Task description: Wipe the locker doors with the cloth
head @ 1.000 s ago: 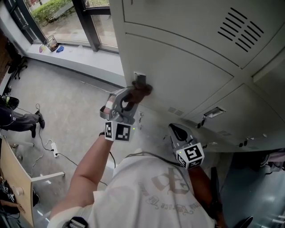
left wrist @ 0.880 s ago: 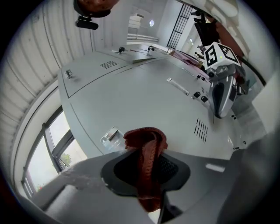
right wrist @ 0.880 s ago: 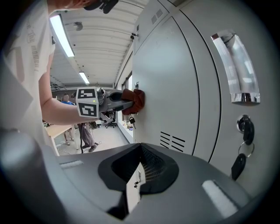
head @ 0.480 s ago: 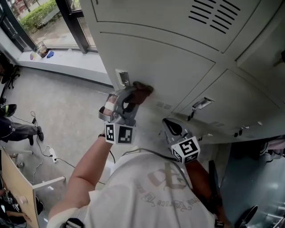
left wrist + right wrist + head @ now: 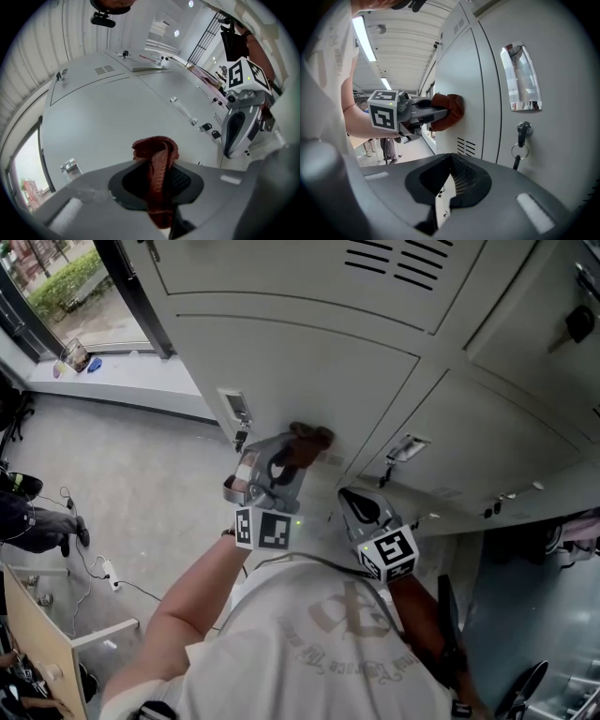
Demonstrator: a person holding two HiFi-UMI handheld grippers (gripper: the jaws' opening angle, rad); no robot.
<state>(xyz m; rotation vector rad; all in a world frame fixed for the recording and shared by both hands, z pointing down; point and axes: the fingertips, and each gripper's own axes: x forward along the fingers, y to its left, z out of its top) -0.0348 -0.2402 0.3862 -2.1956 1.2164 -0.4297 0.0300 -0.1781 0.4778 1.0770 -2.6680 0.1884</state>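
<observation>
Against locker doors [image 5: 300, 362] the cloth [image 5: 309, 440], pinched in the left tongs [image 5: 292, 457], was best pressed flat and swept evenly; right tongs [image 5: 351, 499] were closed, empty.

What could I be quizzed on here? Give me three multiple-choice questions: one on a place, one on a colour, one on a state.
1. Where is the cloth?
A. on the floor
B. pressed on a locker door
C. on the windowsill

2. What colour is the cloth?
A. blue
B. white
C. reddish brown

3. What is between the jaws of the right gripper?
A. nothing
B. the cloth
C. a key

Answers:
1 B: the left gripper holds it against the door.
2 C: it looks reddish brown in every view.
3 A: its jaws meet with nothing between them.
</observation>
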